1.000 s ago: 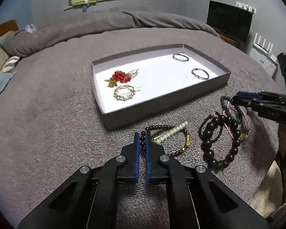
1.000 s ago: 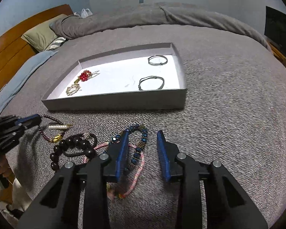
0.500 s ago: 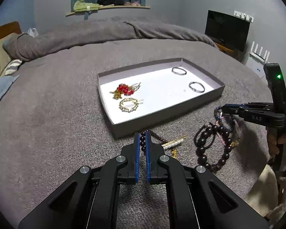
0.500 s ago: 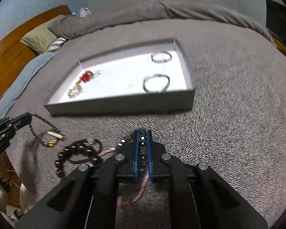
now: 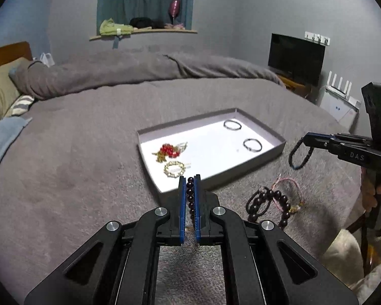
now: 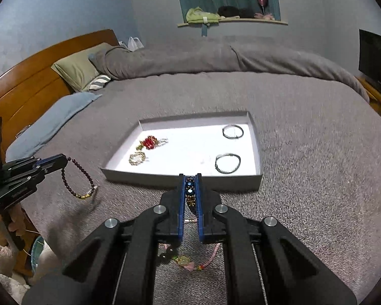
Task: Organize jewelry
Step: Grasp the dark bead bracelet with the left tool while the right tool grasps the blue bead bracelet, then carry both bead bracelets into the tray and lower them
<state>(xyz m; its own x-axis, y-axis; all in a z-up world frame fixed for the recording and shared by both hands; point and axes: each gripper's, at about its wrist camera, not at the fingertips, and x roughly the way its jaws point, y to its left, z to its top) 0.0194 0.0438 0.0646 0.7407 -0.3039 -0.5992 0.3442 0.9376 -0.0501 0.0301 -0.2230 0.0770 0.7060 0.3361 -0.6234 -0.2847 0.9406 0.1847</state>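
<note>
Left wrist view: left gripper (image 5: 190, 180) at 6 o'clock, blue pads pinching a maroon bead bracelet (image 5: 190, 198), its beads lined up in the narrow slot between them. Just beyond, toward 12 o'clock, an open grey tray (image 5: 271, 153) on a grey bedspread (image 5: 76, 157). Inside it, a red bead cluster (image 5: 168, 150) and a gold ring-shaped bracelet (image 5: 174, 169) at the near-left end, two thin dark bangles (image 5: 252, 145) at the far-right end. At 3 o'clock, right gripper (image 5: 307, 139) above the bedspread, clamped on a dark blue-beaded bracelet (image 5: 300, 154) hanging as a loop clear of the fabric. At 4 o'clock, lying on the bedspread, a large dark bead bracelet (image 5: 266, 207) tangled with a pink cord bracelet (image 5: 290, 190).

Right wrist view: right gripper (image 6: 190, 179) at 6 o'clock, pads pressed on the blue-beaded bracelet (image 6: 190, 193), faceted blue stones showing in the gap. Tray (image 6: 180, 181) straight ahead with the same contents: red cluster (image 6: 149, 142), gold bracelet (image 6: 137, 158), bangles (image 6: 228, 163). At 9 o'clock, left gripper (image 6: 63, 158) holding up the maroon bracelet (image 6: 76, 178), dangling as a loop with a gold section at the bottom, clear of the bedspread (image 6: 317, 178). Under the right gripper, near 6 o'clock, the pink cord bracelet (image 6: 190, 267) on the fabric. Wooden headboard (image 6: 38, 76) and pillow (image 6: 76, 68) at 10 o'clock.
</note>
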